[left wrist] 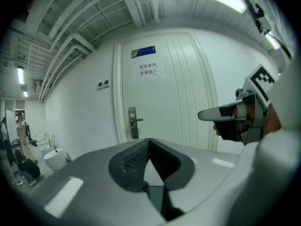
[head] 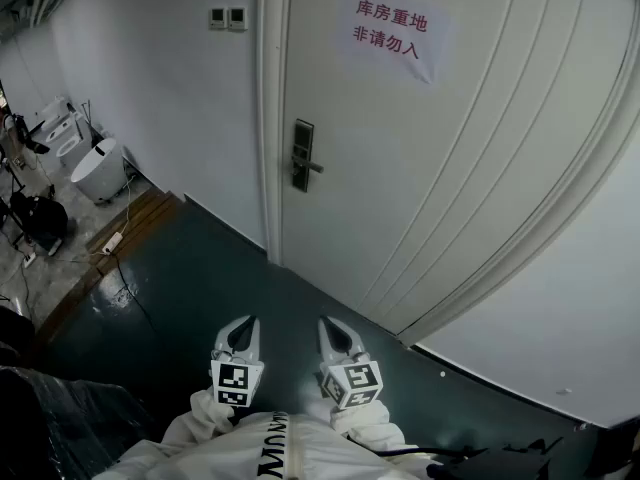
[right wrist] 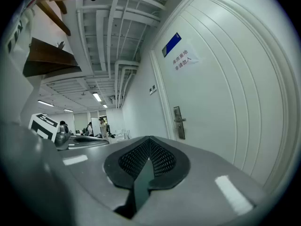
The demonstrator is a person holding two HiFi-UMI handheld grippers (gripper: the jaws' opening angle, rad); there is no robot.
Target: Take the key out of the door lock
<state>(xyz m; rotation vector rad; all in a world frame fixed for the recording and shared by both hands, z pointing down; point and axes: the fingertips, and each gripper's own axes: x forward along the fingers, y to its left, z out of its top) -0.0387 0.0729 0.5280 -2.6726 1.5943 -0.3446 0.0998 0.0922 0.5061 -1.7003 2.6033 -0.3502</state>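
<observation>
Down at the lower edge of the head view, two grey plastic grippers sit side by side, near each other but not touching. Both point towards the door. The left gripper [head: 243, 326] has its jaws pressed together with nothing between them. In its own view the dark, ribbed pads [left wrist: 134, 157] meet at the tip. The right gripper [head: 332, 326] is likewise closed and empty, its two mesh-textured pads [right wrist: 162, 159] joined into one point. Each gripper carries one marker cube, two in all [head: 236, 380] [head: 352, 383], white with black square patterns. White fabric sleeves [head: 205, 423] show behind them.

Ahead, well apart from both grippers, stands one white door [head: 440, 148], smooth and scored with long vertical grooves. On its left edge is one tall, narrow, dark metal lock plate [head: 302, 154] with one short lever handle [head: 314, 167] sticking out to the right. The key would be at this lock, but it is too small to make out in any view.

One sheet of paper with two rows of red characters [head: 394, 28] is stuck high on the door, and one blue plate [left wrist: 143, 52] sits above it. Two small square wall panels [head: 227, 18] hang side by side left of the frame. The floor [head: 200, 278] is dark teal and glossy. Far left stands a rounded white ceramic fixture [head: 97, 171].
</observation>
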